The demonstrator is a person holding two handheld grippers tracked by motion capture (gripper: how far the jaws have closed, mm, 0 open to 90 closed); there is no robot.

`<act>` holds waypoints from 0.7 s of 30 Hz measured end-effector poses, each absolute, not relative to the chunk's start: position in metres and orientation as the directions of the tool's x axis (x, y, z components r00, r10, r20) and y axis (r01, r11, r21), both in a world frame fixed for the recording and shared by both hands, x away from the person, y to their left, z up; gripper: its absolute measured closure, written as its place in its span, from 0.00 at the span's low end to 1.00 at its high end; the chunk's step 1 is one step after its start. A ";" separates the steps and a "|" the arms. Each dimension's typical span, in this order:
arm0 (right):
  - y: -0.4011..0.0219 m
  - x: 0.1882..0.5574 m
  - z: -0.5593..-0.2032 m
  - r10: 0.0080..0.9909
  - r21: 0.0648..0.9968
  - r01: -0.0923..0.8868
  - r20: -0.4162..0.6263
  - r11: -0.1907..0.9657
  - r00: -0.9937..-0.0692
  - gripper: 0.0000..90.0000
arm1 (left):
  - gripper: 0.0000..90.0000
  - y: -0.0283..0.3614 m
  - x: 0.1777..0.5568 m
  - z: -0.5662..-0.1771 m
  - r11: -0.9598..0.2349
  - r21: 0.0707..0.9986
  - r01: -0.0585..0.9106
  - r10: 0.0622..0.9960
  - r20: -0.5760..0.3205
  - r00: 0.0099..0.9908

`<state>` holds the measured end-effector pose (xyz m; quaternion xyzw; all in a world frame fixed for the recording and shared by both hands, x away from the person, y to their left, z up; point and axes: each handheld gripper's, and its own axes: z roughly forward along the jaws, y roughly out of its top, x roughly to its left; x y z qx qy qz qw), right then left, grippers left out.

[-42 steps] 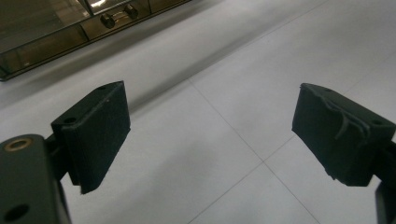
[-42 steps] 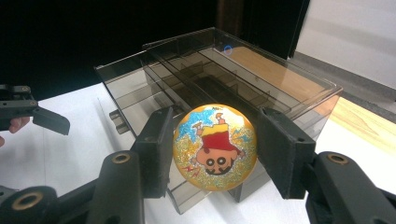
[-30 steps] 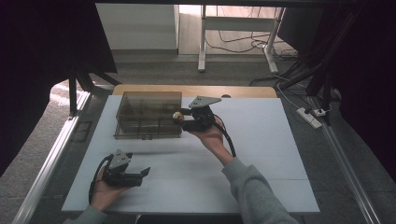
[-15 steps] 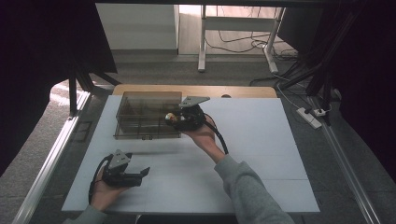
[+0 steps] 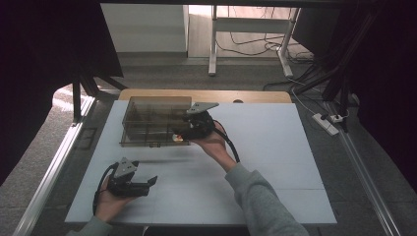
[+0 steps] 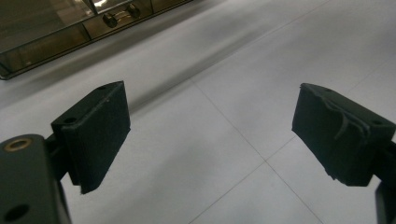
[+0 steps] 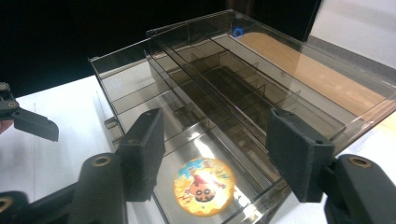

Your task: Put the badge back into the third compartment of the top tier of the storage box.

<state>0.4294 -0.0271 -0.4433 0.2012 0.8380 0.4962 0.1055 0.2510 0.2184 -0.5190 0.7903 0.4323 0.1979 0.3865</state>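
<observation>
Placing step, at release. Right claw [image 7: 212,154], center of frame, has just been opening; round badge [image 7: 204,185] lies free below it in the clear organizer's [image 7: 299,88] near compartment. Left claw [image 6: 210,135] released, idle over bench [image 6: 224,70]. Next: lift right claw out without snagging the walls.

High view overhead, gripper views close, sharing perhaps organizer box [image 5: 155,123]

organizer box [image 5: 147,125] blocks the table's [image 5: 275,162] far left; elsewhere passable.
</observation>
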 end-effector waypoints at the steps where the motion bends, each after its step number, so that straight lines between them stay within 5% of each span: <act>1: -0.028 0.429 -0.442 0.446 0.873 0.232 0.019 0.428 -0.895 0.39 | 0.13 0.218 0.251 -0.519 -0.328 0.782 0.531 0.836 -0.021 0.548; 21: -0.085 0.420 -0.442 0.482 0.875 0.244 0.013 0.419 -0.876 0.37 | 0.13 0.217 0.256 -0.521 -0.325 0.776 0.541 0.838 -0.029 0.544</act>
